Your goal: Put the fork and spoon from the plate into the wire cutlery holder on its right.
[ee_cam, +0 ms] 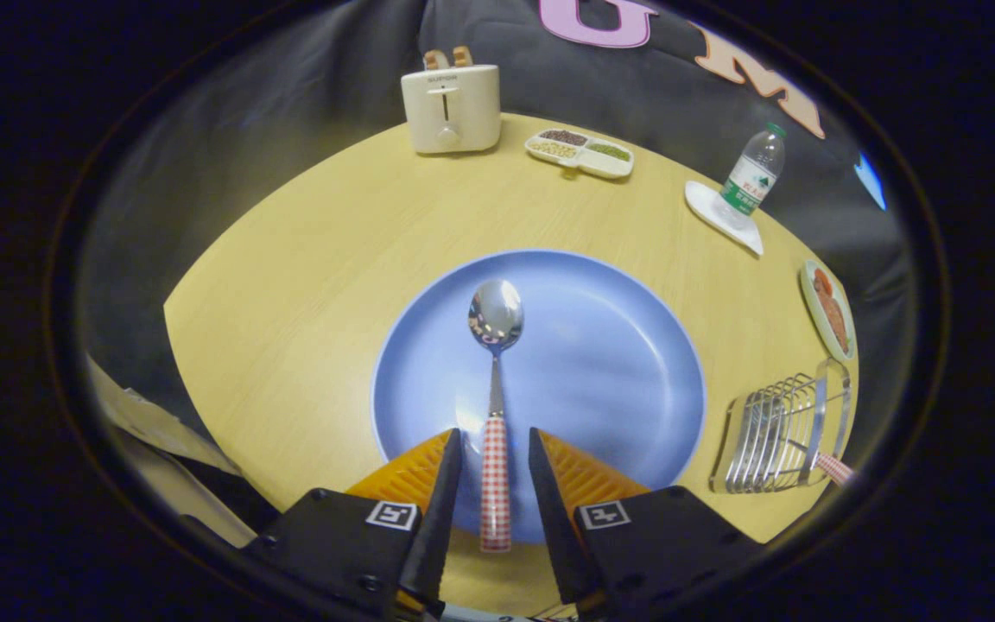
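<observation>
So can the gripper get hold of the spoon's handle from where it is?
Probably yes: the gripper is open, with the spoon's checked handle lying between its jaws on the plate, nothing blocking.

Illumination is even and moderately bright over the round pale-yellow wooden desk [307, 285]; the surroundings are dim. Soft sheen bands cross the round blue plate [601, 363], indicating overhead light. The polished steel bowl of the spoon with a red-checked handle [495, 380] carries sharp specular highlights. Fisheye distortion bends the desk rim and stretches the chrome wire cutlery holder [778, 432], which is slightly blurred. The central area is in focus.
</observation>
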A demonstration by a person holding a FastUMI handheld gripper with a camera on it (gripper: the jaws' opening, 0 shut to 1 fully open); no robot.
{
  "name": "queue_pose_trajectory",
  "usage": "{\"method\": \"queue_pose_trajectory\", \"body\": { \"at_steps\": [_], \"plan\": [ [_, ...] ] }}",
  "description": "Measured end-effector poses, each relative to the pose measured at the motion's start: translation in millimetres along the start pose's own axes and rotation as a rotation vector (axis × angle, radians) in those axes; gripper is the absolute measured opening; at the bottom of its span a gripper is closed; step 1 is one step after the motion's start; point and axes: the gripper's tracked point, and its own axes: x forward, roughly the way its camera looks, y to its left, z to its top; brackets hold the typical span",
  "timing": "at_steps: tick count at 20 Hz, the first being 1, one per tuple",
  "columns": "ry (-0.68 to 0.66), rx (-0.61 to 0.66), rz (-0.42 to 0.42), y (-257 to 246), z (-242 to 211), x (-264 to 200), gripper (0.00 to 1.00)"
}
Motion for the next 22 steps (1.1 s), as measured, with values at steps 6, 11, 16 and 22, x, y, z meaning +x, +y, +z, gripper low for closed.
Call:
{"method": "queue_pose_trajectory", "body": {
  "at_steps": [6,11,16,22],
  "plan": [
    [0.007,0.005,-0.029,-9.3,-2.7,-1.9,0.23],
    [0.048,0.005,-0.026,-16.7,-7.1,-11.3,0.12],
    [0.033,-0.006,-0.004,-34.1,6.8,-34.0,0.12],
    [0.042,-0.058,-0.040,-79.4,22.3,-67.9,0.12]
  ]
}}
